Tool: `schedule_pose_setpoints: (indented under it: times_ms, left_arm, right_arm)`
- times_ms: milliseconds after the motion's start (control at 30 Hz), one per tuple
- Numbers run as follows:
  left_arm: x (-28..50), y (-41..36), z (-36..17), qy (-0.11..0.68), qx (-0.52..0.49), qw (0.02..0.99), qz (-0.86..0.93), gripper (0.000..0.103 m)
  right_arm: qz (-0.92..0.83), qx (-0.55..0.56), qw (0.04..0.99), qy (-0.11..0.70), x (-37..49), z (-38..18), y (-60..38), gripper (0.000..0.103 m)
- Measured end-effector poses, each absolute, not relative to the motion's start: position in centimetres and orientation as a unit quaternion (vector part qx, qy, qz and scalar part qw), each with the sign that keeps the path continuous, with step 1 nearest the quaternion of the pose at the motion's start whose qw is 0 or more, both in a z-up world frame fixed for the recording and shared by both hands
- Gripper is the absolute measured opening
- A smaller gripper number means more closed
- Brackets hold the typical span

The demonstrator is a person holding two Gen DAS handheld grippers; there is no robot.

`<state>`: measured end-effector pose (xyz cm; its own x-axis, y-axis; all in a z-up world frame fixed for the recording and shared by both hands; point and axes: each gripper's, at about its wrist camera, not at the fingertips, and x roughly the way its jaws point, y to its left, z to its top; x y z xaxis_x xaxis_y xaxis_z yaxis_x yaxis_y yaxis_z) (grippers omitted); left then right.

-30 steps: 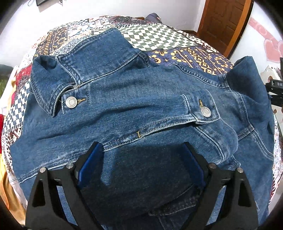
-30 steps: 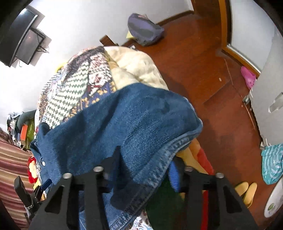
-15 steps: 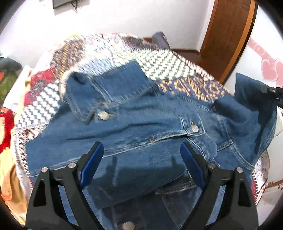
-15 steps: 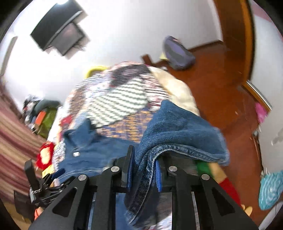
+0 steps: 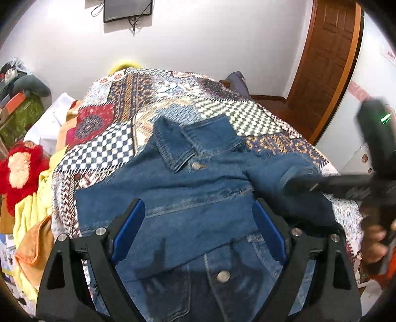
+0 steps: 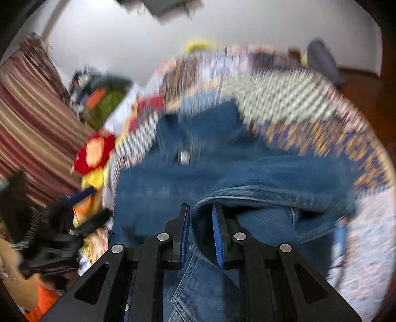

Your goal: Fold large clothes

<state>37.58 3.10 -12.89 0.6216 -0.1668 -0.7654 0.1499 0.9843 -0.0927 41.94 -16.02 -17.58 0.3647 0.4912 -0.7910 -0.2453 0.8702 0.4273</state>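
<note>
A denim jacket (image 5: 198,198) lies front-up on the patchwork quilt (image 5: 118,148) that covers the bed, its collar (image 5: 188,141) toward the wall with the TV (image 5: 127,10). One sleeve already lies across the chest of the jacket, which suggests the folding is partly done.

The left gripper (image 5: 198,230) hangs above the lower part of the jacket with its blue-padded jaws spread wide and nothing between them. It seems to be held clear so the other side can be folded over without a clash.

The right gripper (image 6: 201,230) has its jaws drawn narrow on a thick fold of the jacket's denim, most likely the other sleeve or side edge. It probably holds there so the cloth can be carried over the jacket's middle.

The left wrist view gives the sharp picture: the jacket's buttons, the crossed sleeve, and the right gripper (image 5: 346,184) reaching in from the door side of the jacket as a dark blur. It does not show the pinch itself. The right wrist view is smeared by motion, yet it alone shows the denim caught between the pads, and it also shows the left gripper (image 6: 81,223) beside the jacket near the striped curtain (image 6: 32,123).
</note>
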Motion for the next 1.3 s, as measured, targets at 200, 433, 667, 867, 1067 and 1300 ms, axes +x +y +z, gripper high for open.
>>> schedule_pose_setpoints:
  times_ms: [200, 433, 667, 867, 1067, 1300]
  left_arm:
    - [36.6, 4.2, -14.5, 0.447, -0.007, 0.891, -0.083, 0.089]
    - [36.4, 2.9, -15.1, 0.454, 0.0, 0.886, -0.097, 0.089]
    - [38.1, -1.6, -14.3, 0.455, 0.036, 0.879, -0.136, 0.089]
    - [41.2, -9.7, -14.0, 0.451, 0.082, 0.866, -0.201, 0.089]
    - [44.6, -18.4, -18.2, 0.48, 0.16, 0.826, -0.25, 0.085]
    - [47.7, -20.4, -22.6, 0.505, 0.207, 0.811, -0.21, 0.043]
  right_arm:
    - [0.174, 0.13, 0.778, 0.589, 42.1, -24.7, -15.1, 0.016]
    - [0.2, 0.108, 0.754, 0.616, 40.1, -23.8, -16.1, 0.016]
    - [0.178, 0.067, 0.803, 0.565, 36.8, -19.8, -20.9, 0.016]
    - [0.094, 0.034, 0.857, 0.506, 35.9, -15.8, -27.9, 0.016]
    - [0.055, 0.058, 0.856, 0.511, 36.0, -16.4, -32.3, 0.016]
    - [0.054, 0.083, 0.84, 0.533, 36.1, -19.3, -33.8, 0.016]
